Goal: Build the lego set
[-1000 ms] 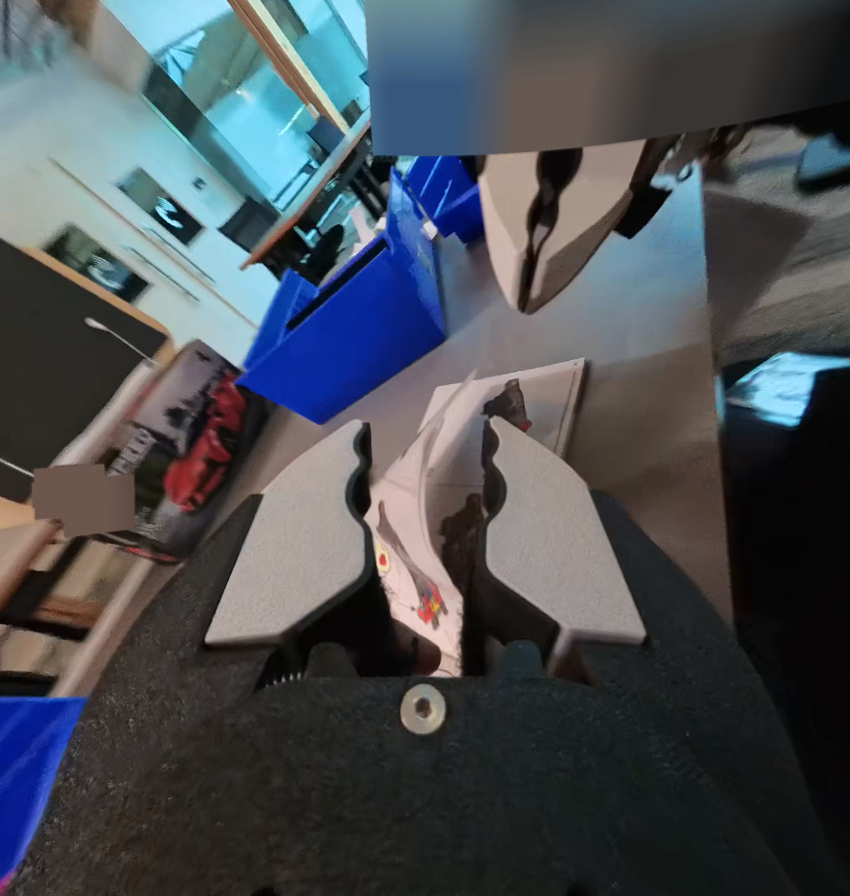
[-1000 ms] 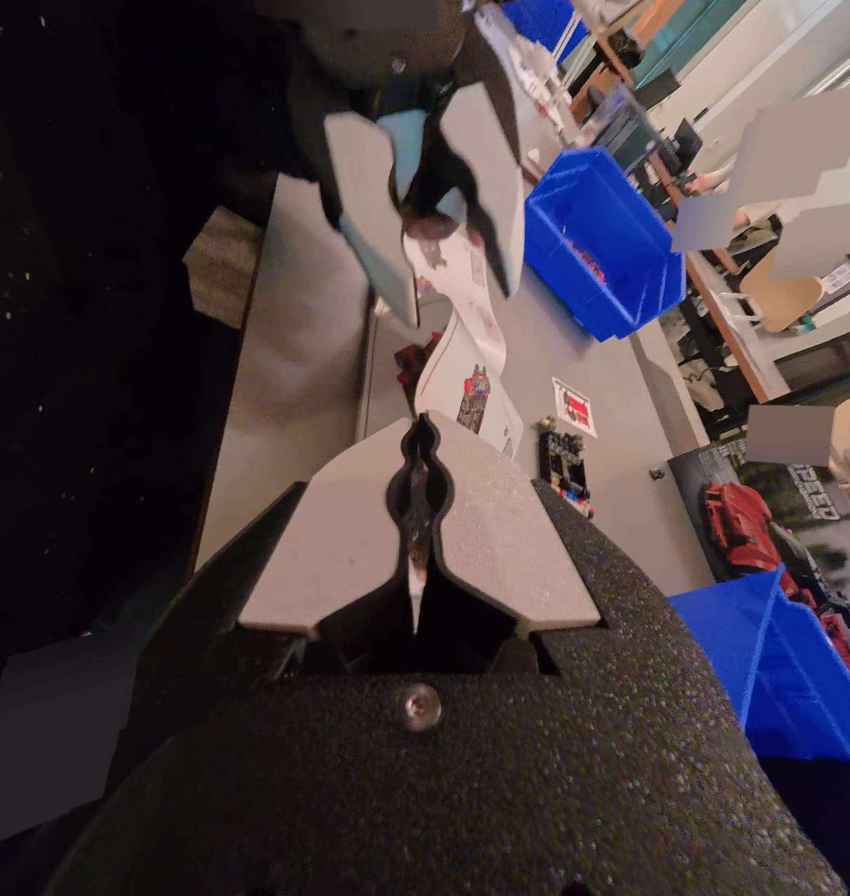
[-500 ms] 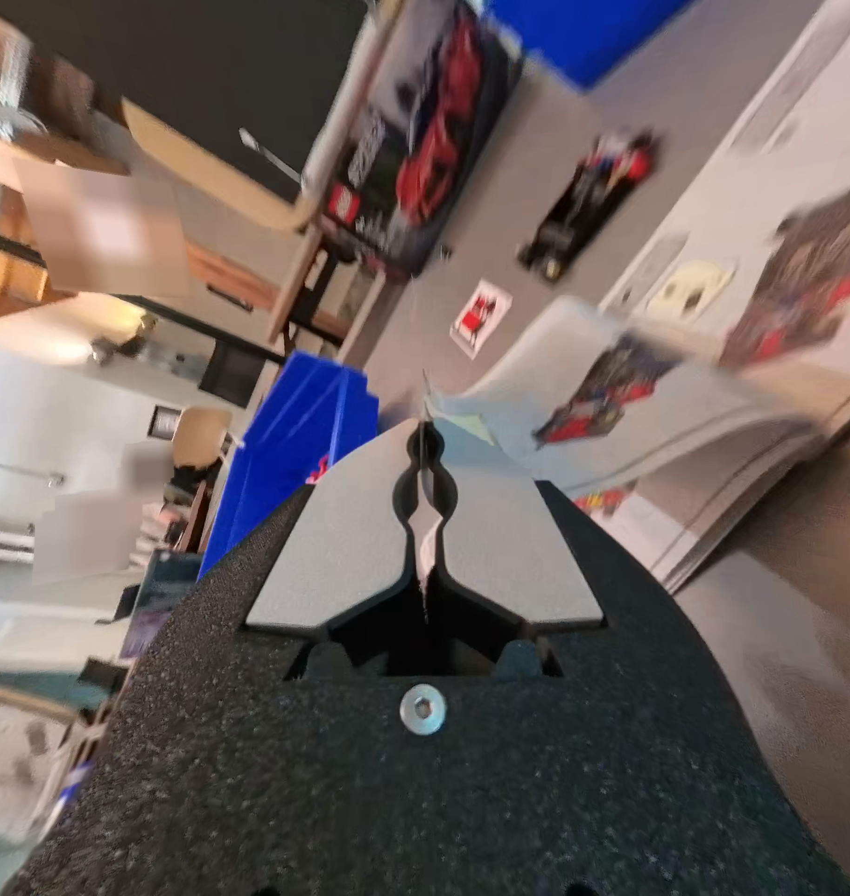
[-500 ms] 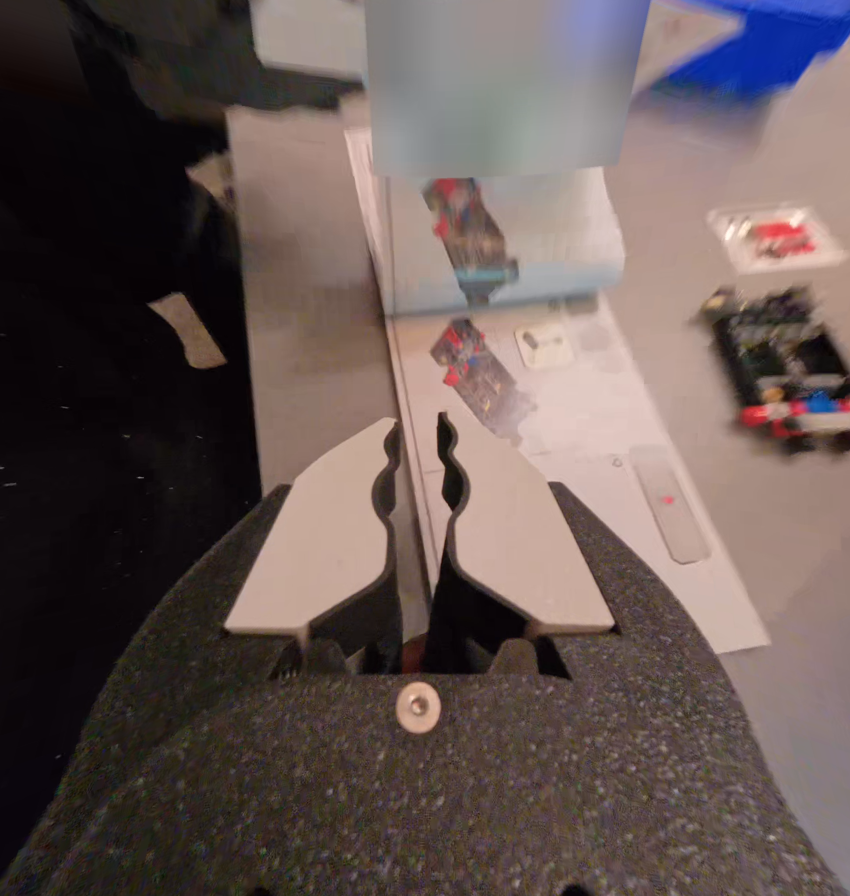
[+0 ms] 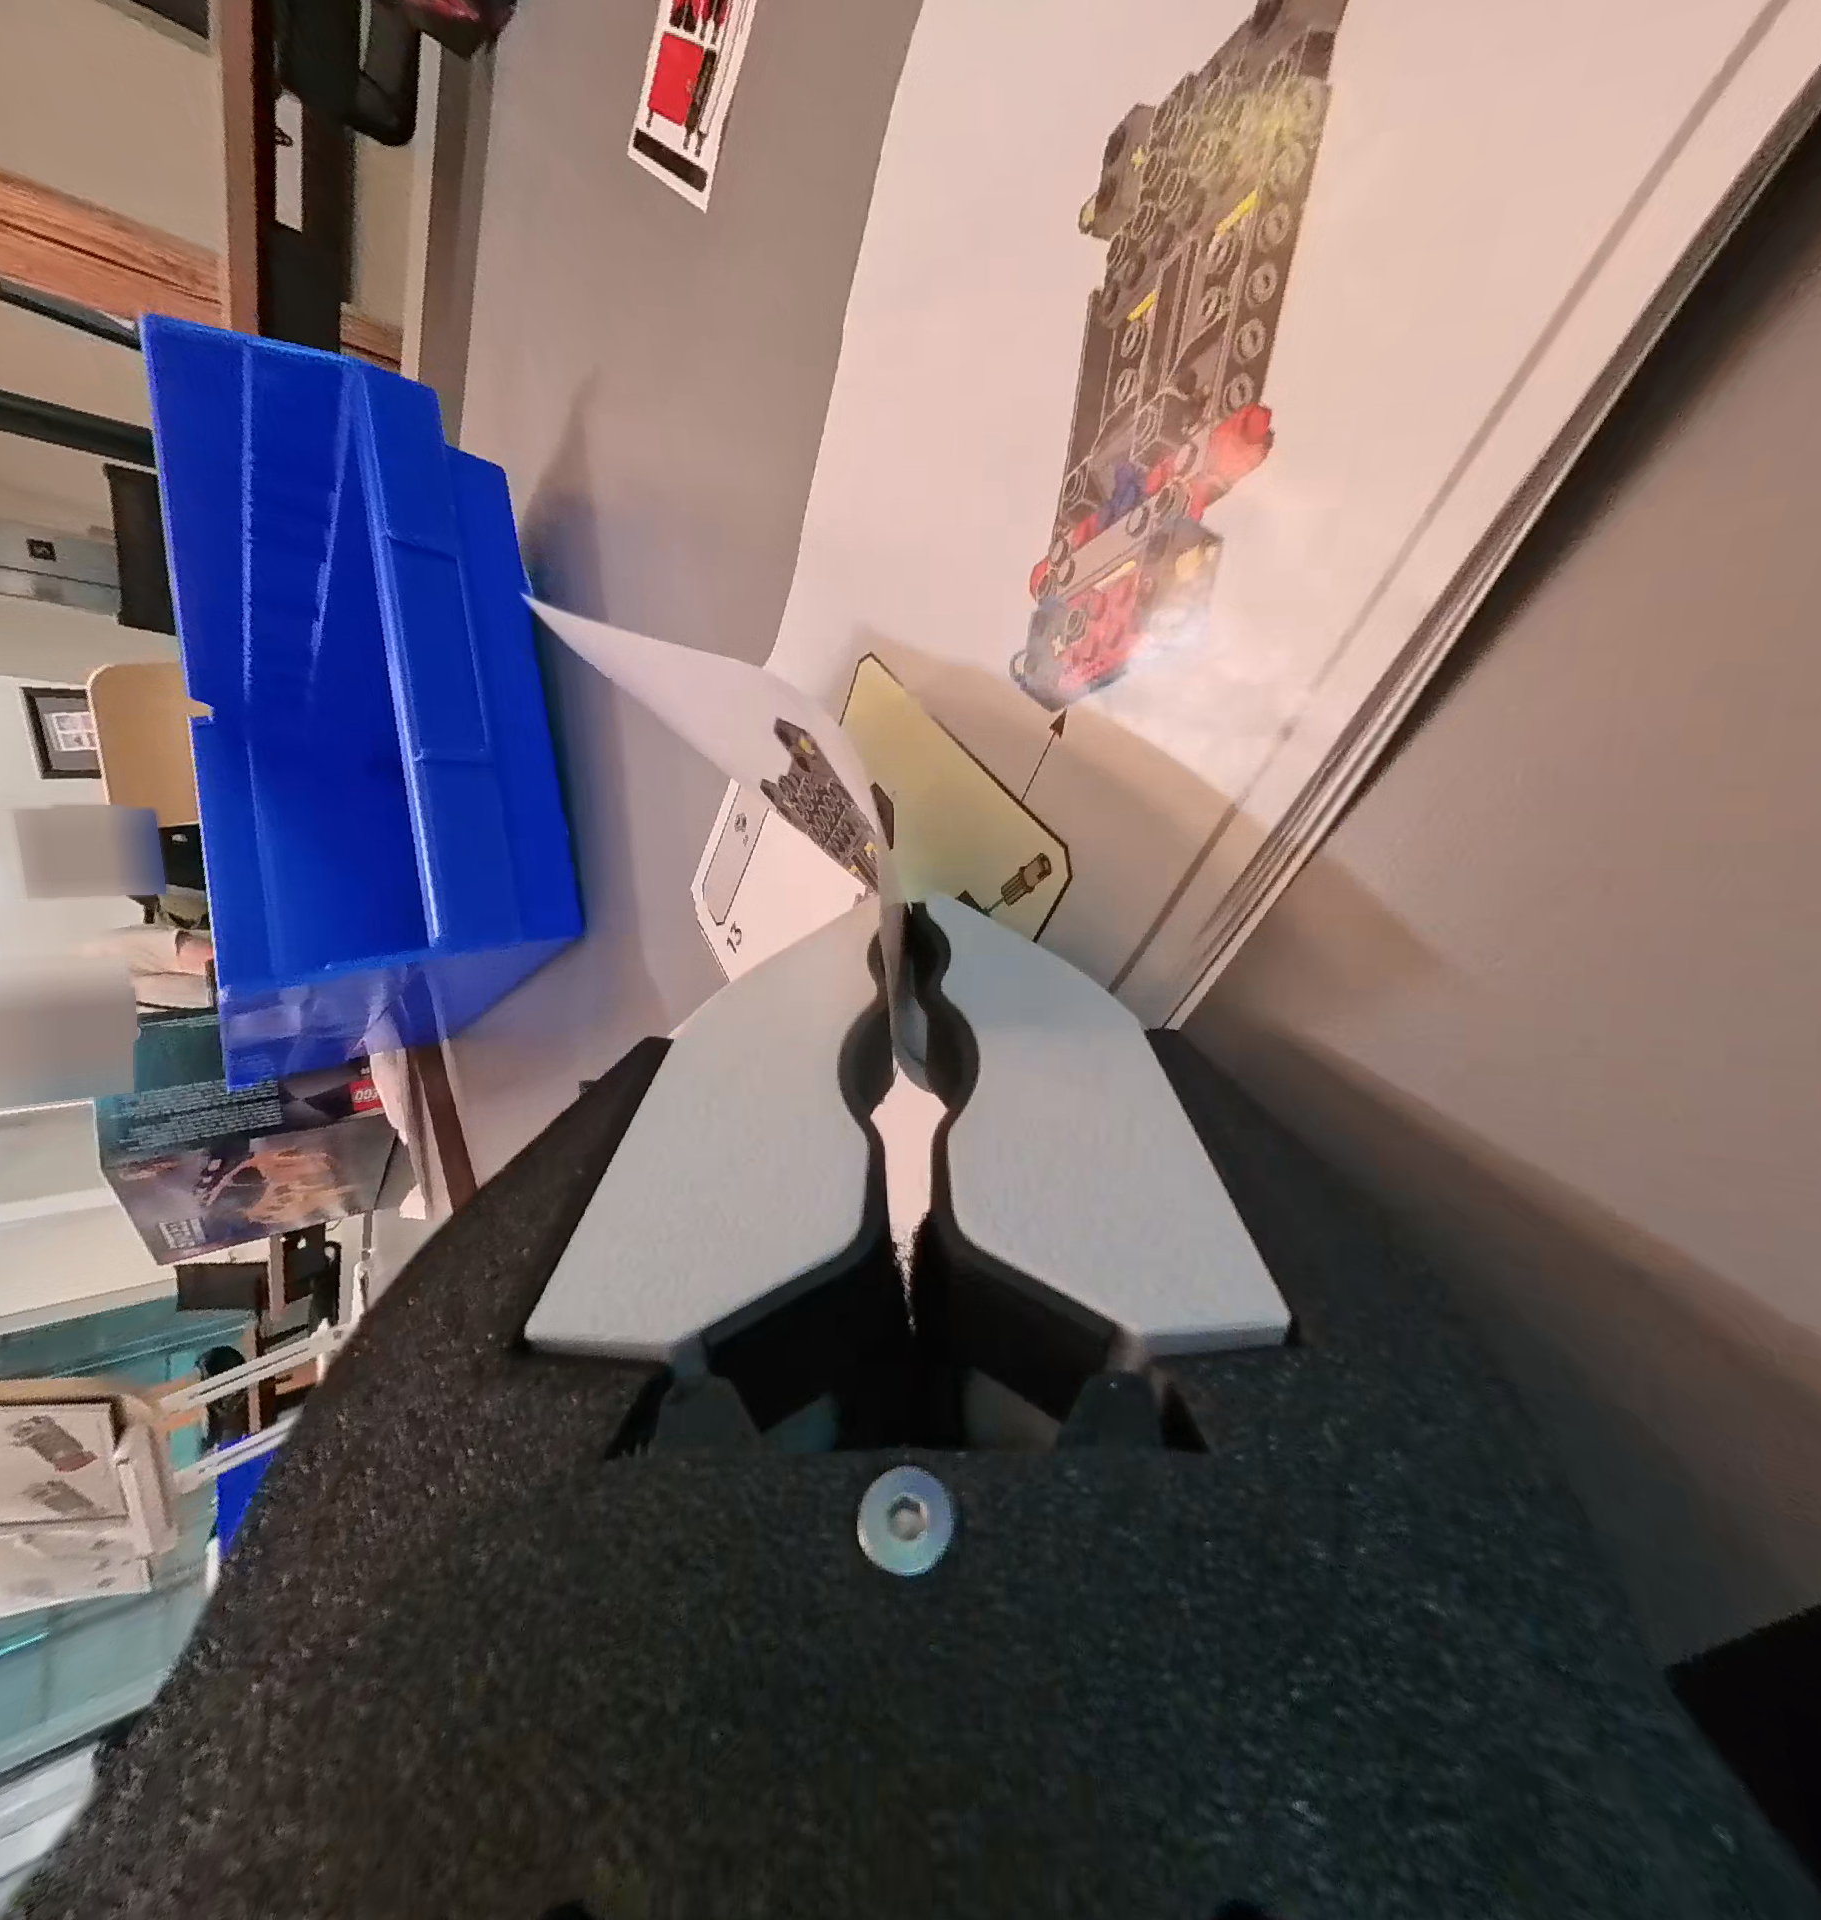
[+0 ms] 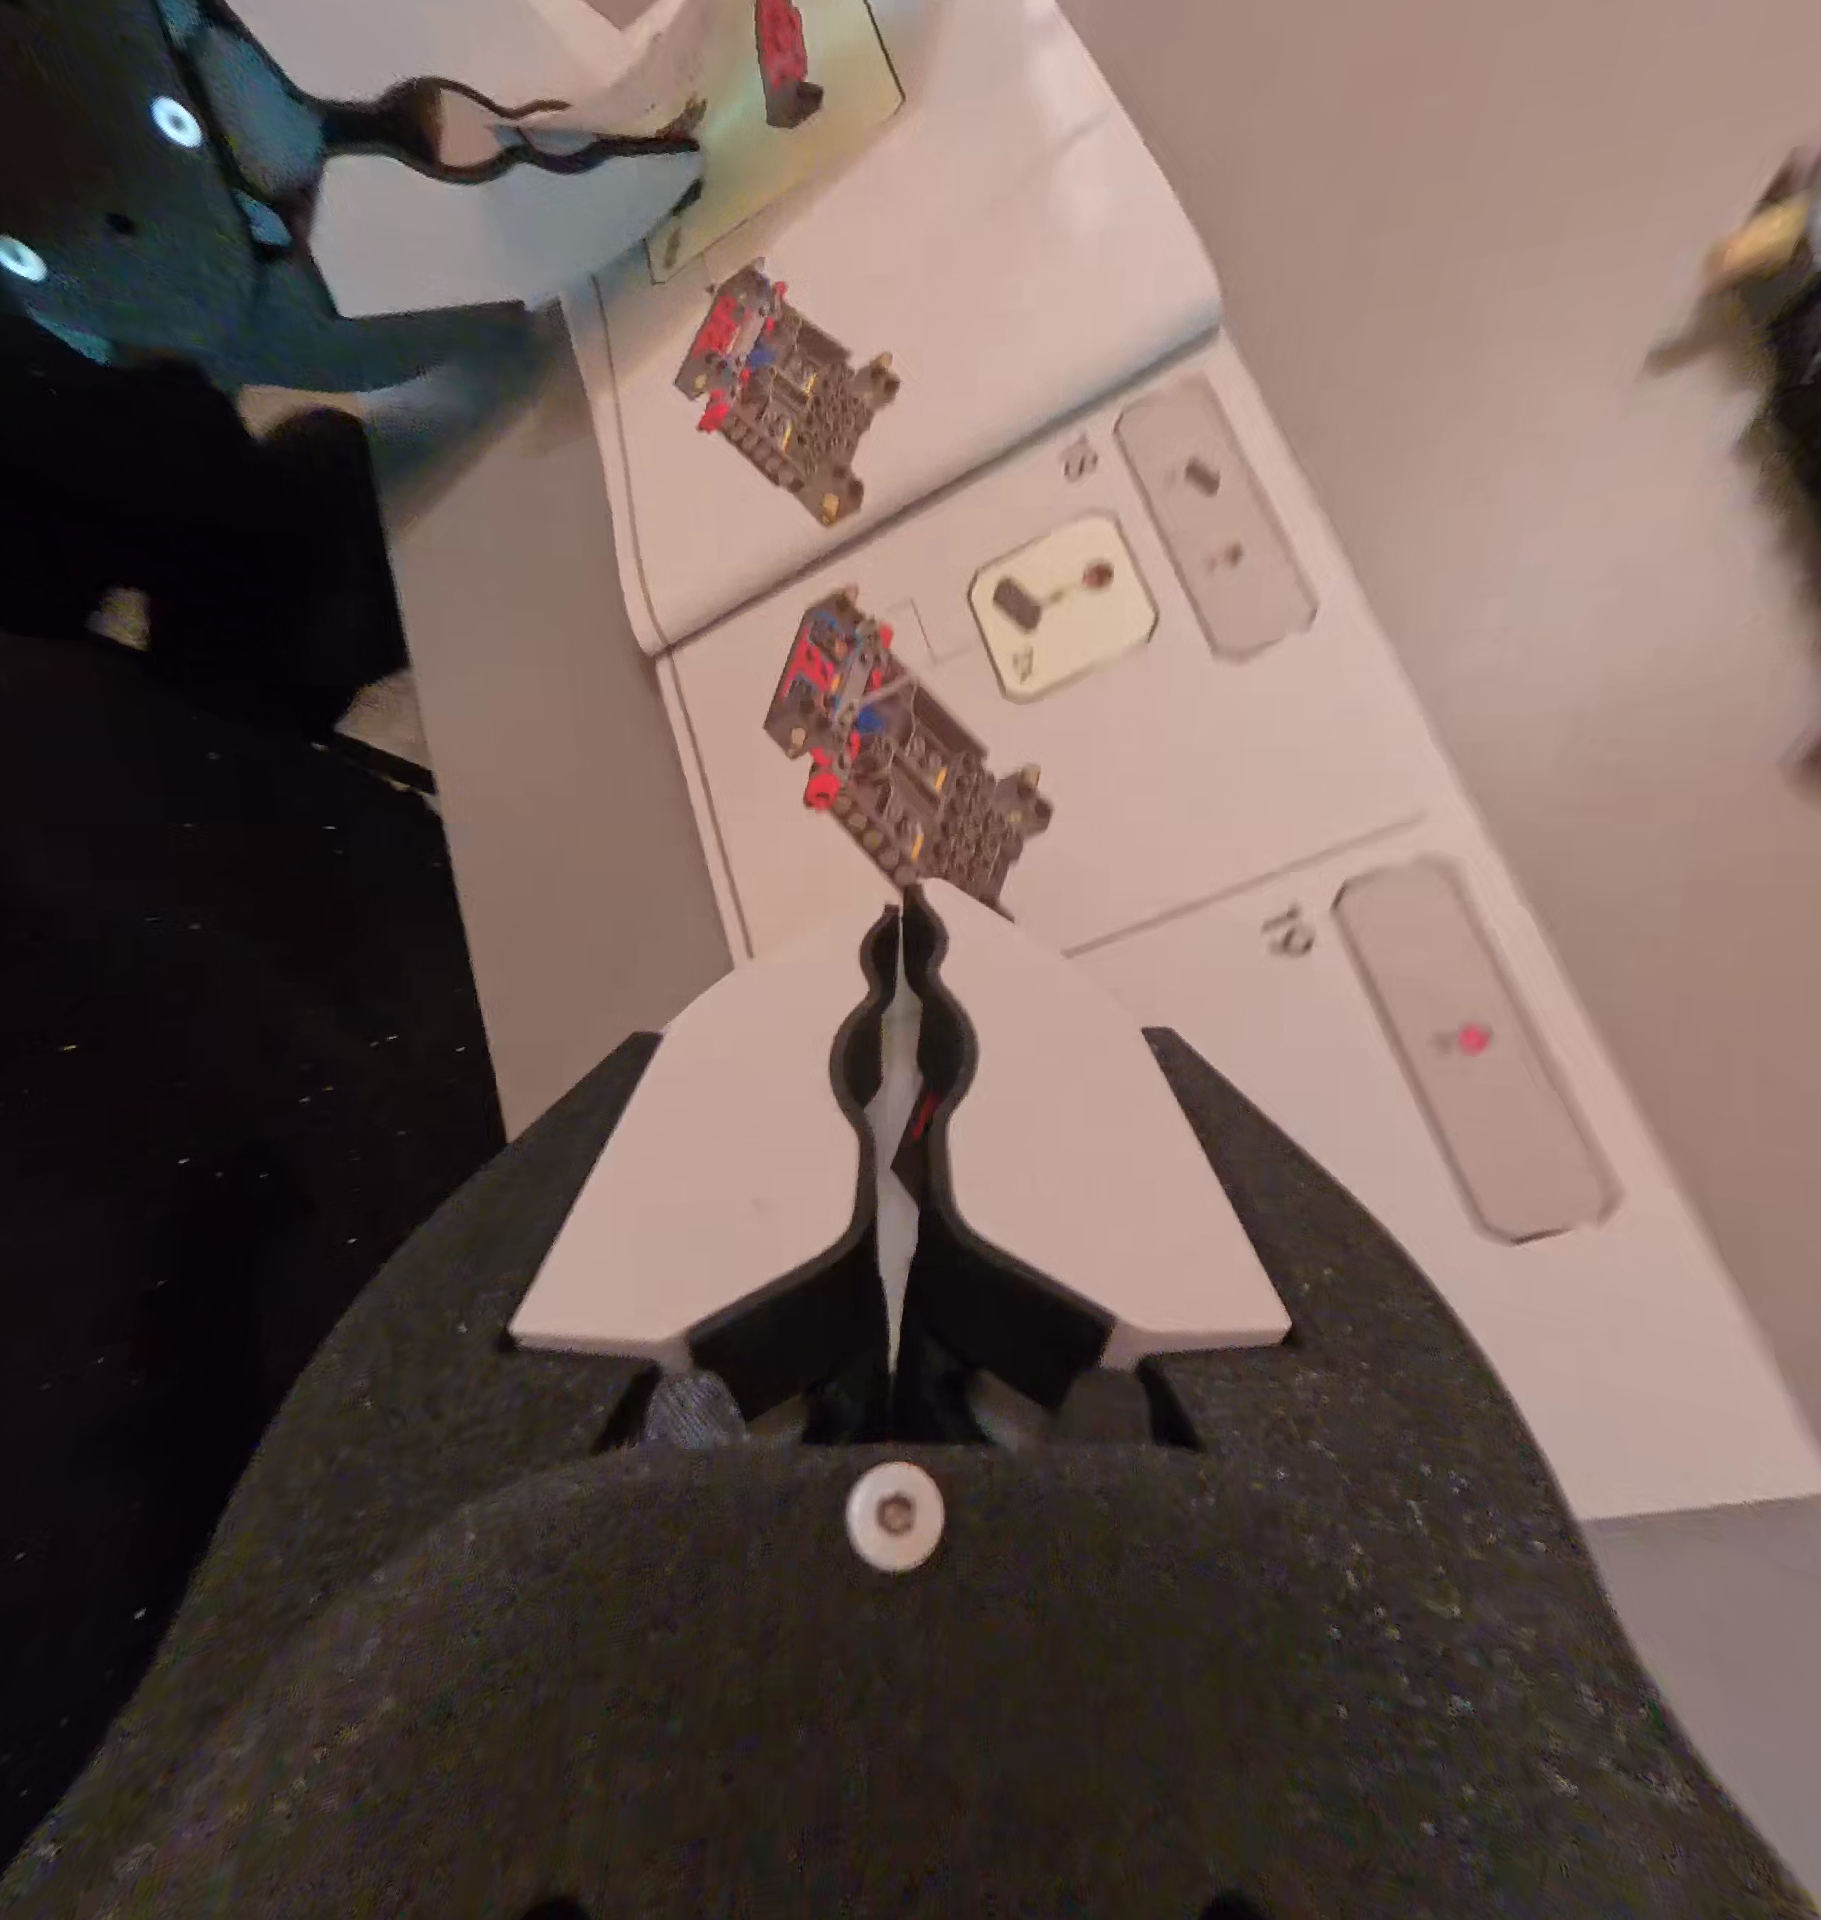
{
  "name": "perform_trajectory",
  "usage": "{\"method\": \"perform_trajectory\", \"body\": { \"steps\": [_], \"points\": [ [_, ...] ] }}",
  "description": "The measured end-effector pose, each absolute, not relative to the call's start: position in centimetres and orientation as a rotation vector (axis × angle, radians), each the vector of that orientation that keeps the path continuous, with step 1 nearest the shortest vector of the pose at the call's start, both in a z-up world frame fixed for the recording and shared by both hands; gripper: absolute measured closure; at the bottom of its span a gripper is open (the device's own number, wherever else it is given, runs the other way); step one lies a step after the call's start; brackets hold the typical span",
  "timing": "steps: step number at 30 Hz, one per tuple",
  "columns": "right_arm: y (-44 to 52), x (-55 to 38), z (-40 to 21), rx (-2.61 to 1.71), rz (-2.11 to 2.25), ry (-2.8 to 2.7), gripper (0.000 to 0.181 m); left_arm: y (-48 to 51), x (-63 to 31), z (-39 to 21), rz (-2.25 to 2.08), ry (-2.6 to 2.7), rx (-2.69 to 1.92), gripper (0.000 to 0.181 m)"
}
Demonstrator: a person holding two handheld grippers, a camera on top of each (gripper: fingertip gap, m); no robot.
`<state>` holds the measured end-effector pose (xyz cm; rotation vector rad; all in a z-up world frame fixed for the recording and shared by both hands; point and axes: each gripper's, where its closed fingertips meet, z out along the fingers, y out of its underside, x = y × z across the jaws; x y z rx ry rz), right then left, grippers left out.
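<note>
The instruction booklet [image 5: 989,364] lies open on the grey table [image 5: 1560,831]. My left gripper [image 5: 901,914] is shut on the edge of one page [image 5: 719,717], which curls up from the fingertips toward the blue bin. In the right wrist view that gripper [image 6: 677,145] shows at the top left, pinching the lifted page. My right gripper [image 6: 901,914] is shut and hovers low over the right-hand page of the booklet [image 6: 1145,810]. No page sticks out of its tips. A partly built dark lego model [image 6: 1810,416] lies blurred at the right edge.
A blue bin [image 5: 366,675] stands on the table just left of the booklet. A sticker sheet [image 5: 688,94] lies beyond it. A printed box [image 5: 231,1164] sits behind the bin. The table's near edge drops to dark floor [image 6: 158,935]. One gripper's finger ends stand about 20 centimeters off the other's.
My left gripper closed on a page and swung it across toward the bin. My right gripper let go of the page it held, opened, then shut again over the booklet.
</note>
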<state>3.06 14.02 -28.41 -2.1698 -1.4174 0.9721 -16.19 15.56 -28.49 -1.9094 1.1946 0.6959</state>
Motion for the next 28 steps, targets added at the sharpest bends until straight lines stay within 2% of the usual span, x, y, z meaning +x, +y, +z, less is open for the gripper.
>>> {"method": "perform_trajectory", "body": {
  "steps": [2,5,10,13,15,18,22,24,26,28],
  "points": [
    [14.6,0.7,-26.4,-2.068,0.932,-1.458,0.181,15.6,-16.2,-28.5,0.688,1.188,-1.916,0.181],
    [14.5,-4.4,-24.7,-1.973,1.188,-1.388,0.181,15.6,-16.2,-28.6,0.673,1.179,-1.928,0.181],
    [15.5,-5.4,-28.2,-2.241,1.465,-1.217,0.181,15.1,-16.8,-28.6,0.668,1.188,-1.964,0.181],
    [15.6,-5.3,-28.4,-2.227,1.405,-1.252,0.181,14.8,-16.8,-28.6,0.628,1.207,-1.983,0.180],
    [15.5,-5.4,-28.5,-2.205,1.359,-1.278,0.181,14.4,-17.2,-28.0,0.568,1.195,-2.037,0.172],
    [15.4,-5.4,-28.5,-2.194,1.340,-1.289,0.181,14.1,-18.6,-25.6,0.481,1.067,-2.131,0.162],
    [15.4,-5.4,-28.5,-2.187,1.320,-1.295,0.181,14.6,-23.4,-18.7,1.060,0.880,-2.031,0.158],
    [15.4,-5.4,-28.5,-2.182,1.308,-1.298,0.181,14.6,-23.6,-16.1,1.115,0.787,-1.976,0.159],
    [15.4,-5.4,-28.5,-2.183,1.308,-1.296,0.181,14.5,-18.3,-15.7,0.840,0.910,-1.873,0.169],
    [15.4,-5.4,-28.5,-2.184,1.311,-1.294,0.181,11.9,-7.1,-18.8,0.222,1.280,-1.695,0.178]
  ]
}}
